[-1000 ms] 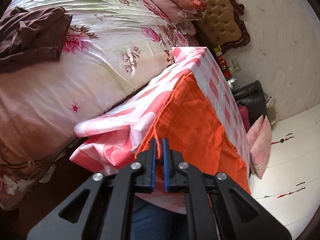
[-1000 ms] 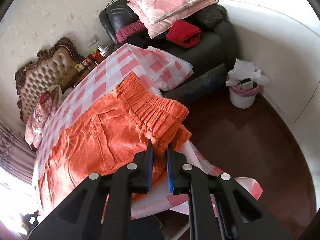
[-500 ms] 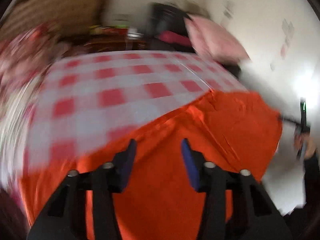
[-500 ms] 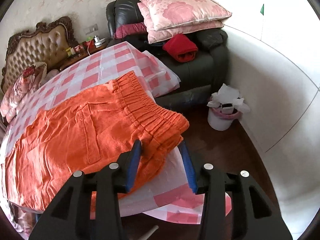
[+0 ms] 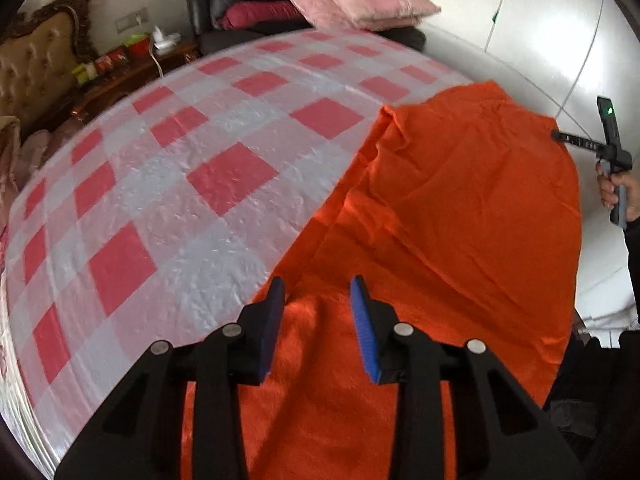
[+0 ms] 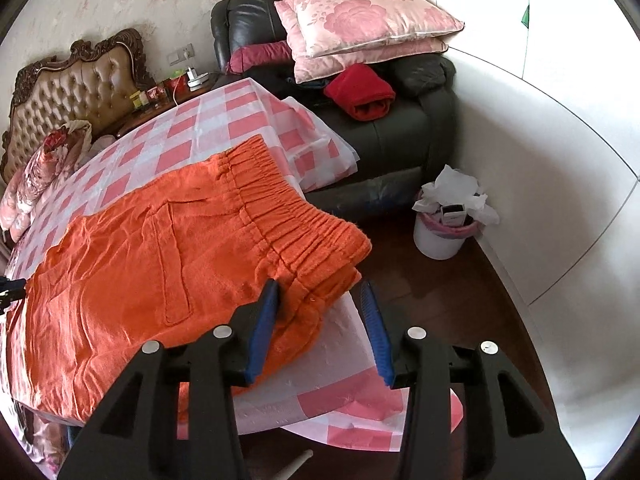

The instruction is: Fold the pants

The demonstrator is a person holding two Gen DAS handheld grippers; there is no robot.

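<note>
The orange pants lie flat along the near edge of a table covered by a pink-and-white checked cloth. Their elastic waistband reaches the table's corner. My left gripper hovers over the leg end of the pants. Its jaws are closing, with the cloth lying below them and nothing pinched. My right gripper stands open at the waistband corner, its left finger just beside the folded edge without pressing it. At the far right of the left wrist view a hand holds the right gripper.
A black sofa with pink pillows and a red garment stands behind the table. A white bin sits on the dark floor by the white wall. A tufted headboard and a cluttered nightstand lie to the left.
Both grippers let go of the pants and opened. The left one swung across and rolled, from the bed side to above the leg end. The right one stayed at the waistband corner.
</note>
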